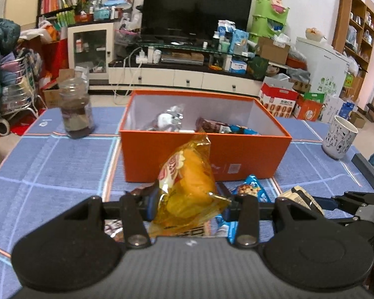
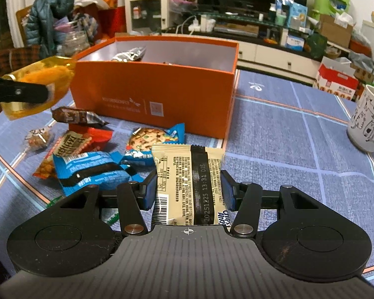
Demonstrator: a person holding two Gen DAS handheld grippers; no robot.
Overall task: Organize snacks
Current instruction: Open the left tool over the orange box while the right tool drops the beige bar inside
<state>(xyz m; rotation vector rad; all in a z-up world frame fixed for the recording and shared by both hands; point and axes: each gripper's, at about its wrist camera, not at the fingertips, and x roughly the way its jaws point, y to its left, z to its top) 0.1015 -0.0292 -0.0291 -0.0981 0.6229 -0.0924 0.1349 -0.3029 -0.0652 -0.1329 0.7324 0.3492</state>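
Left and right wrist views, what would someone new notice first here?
The open orange box at mid-table, some snacks already inside. Each gripper grips a packet: the left gripper holds a yellow cake packet raised before the box, the right gripper a beige Chips Ahoy packet. Loose snacks lie on the blue tablecloth in front of the box.

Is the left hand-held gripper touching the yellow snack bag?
Touching. The left wrist view shows the left hand-held gripper closed on the yellow snack bag, with both blue pads pressing its sides.
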